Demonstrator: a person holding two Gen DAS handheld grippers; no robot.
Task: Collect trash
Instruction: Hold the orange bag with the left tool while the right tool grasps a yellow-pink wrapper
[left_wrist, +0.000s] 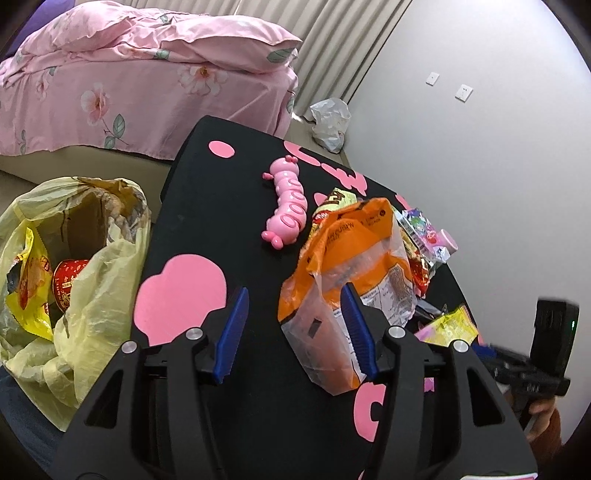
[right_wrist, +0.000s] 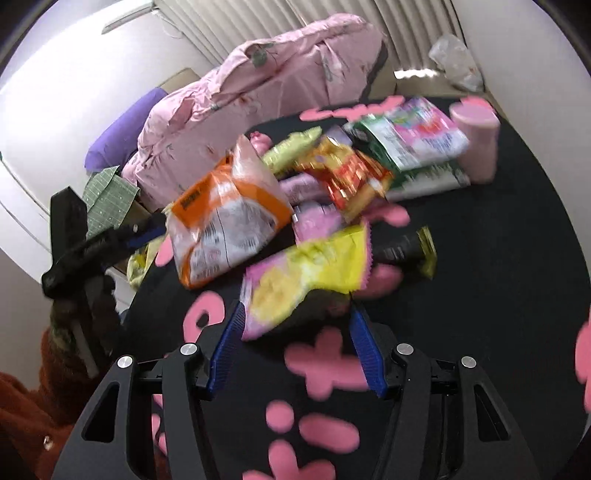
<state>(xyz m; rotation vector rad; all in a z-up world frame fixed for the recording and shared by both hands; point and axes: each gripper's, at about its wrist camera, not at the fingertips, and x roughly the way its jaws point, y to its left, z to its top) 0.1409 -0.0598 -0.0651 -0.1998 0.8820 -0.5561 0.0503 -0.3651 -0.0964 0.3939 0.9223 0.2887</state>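
Note:
My left gripper (left_wrist: 294, 295) stands open over the black table (left_wrist: 221, 229). An orange and clear bag (left_wrist: 351, 258) lies flat there, its near end between the blue pads, and the right pad lies over it. A yellow trash bag (left_wrist: 92, 295) gapes open off the table's left edge, with a red cup (left_wrist: 68, 280) and a yellow wrapper inside. My right gripper (right_wrist: 297, 310) is open, with the near end of a yellow and pink wrapper (right_wrist: 306, 273) between its tips. The same orange bag (right_wrist: 225, 221) lies left of that wrapper.
A pink caterpillar toy (left_wrist: 286, 206) lies beyond the orange bag. More wrappers are heaped mid-table: a red and gold one (right_wrist: 351, 173), a green and white packet (right_wrist: 417, 147), and a pink bottle (right_wrist: 476, 144). A pink bed (left_wrist: 147, 92) stands behind.

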